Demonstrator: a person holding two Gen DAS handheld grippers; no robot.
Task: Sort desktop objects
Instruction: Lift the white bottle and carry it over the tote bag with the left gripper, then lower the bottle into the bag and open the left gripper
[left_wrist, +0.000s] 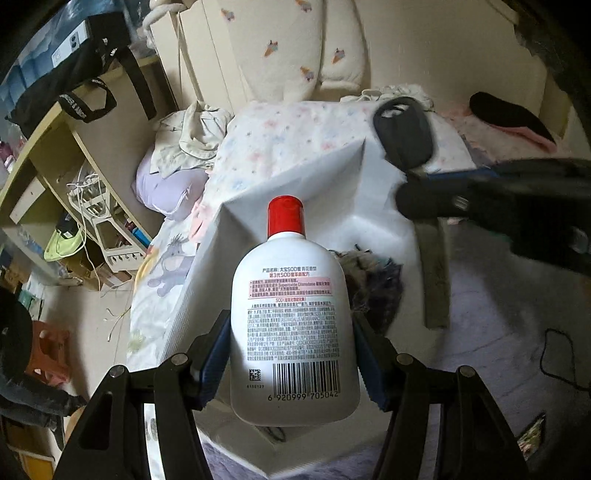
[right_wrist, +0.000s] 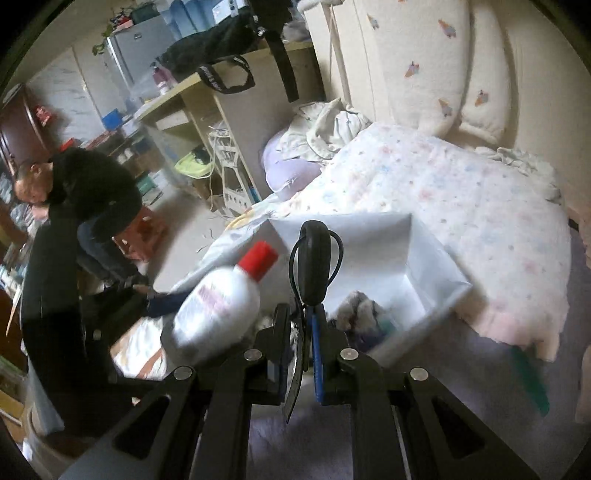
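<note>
Left hand-held gripper (left_wrist: 291, 354) clamps bottle (left_wrist: 291, 314) above box (left_wrist: 332, 192) | right hand-held gripper (right_wrist: 301, 328) grips scissors (right_wrist: 314, 266) over the same box | progress: cloth (left_wrist: 369, 280) already inside; 2 items unreleased.

Item count, both views combined:

- Lotion bottle (left_wrist: 291, 317), white with red cap: 1.
- Scissors (right_wrist: 314, 273), black handles: 1 pair.
- White bin (right_wrist: 436, 273): 1, holding a heap of fabric scraps (left_wrist: 365, 280); the number of pieces cannot be told.
- Grippers: 2, the left gripper (left_wrist: 291, 354) and the right gripper (right_wrist: 299, 354).
- Green stick-shaped item (right_wrist: 528, 380) on the bed: 1, blurred.
- Olive strip (left_wrist: 432, 273) beside the bin: 1.
</note>
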